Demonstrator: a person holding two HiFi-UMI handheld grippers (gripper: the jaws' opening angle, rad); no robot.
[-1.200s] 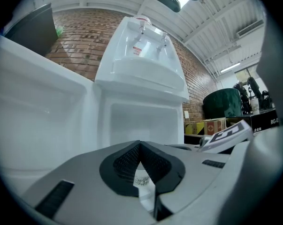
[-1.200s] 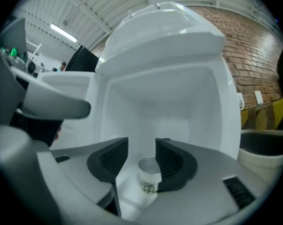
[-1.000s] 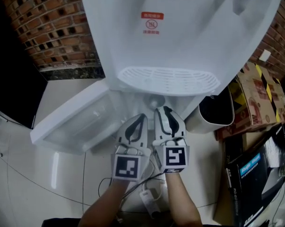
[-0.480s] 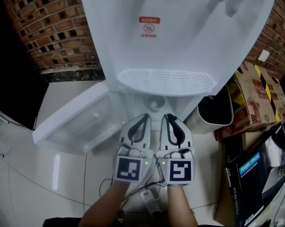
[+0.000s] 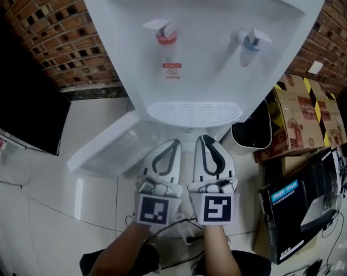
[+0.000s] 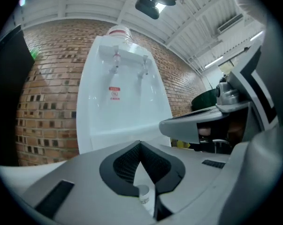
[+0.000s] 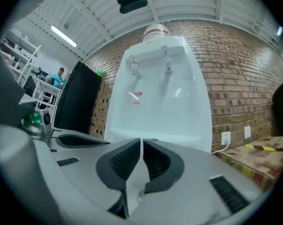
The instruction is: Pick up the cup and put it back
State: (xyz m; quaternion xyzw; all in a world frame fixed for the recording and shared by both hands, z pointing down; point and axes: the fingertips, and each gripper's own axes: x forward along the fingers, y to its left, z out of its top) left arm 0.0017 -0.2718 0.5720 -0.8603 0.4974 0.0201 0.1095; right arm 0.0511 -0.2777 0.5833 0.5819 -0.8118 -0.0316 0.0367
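Observation:
In the head view my left gripper (image 5: pixel 174 143) and right gripper (image 5: pixel 203 138) sit side by side just below the drip tray (image 5: pixel 193 112) of a white water dispenser (image 5: pixel 202 50). Both are shut with nothing between the tips. Seen from the left gripper view, the left gripper (image 6: pixel 140 145) has its tips touching, and a small white cup (image 6: pixel 143 194) shows low down through the gap behind them, not gripped. The right gripper (image 7: pixel 141 141) points at the dispenser (image 7: pixel 157 102) in the right gripper view. The head view hides the cup.
The dispenser's lower cabinet door (image 5: pixel 107 145) hangs open to the left. A black bin (image 5: pixel 251 132), cardboard boxes (image 5: pixel 302 117) and a black carton (image 5: pixel 288 211) crowd the right. A brick wall (image 5: pixel 52 33) stands behind, and a dark cabinet (image 5: pixel 18 108) is at the left.
The right jaws have closed. Both grippers have drawn back from the open cabinet. The cup seen inside it earlier is out of the head view, which now takes in the taps.

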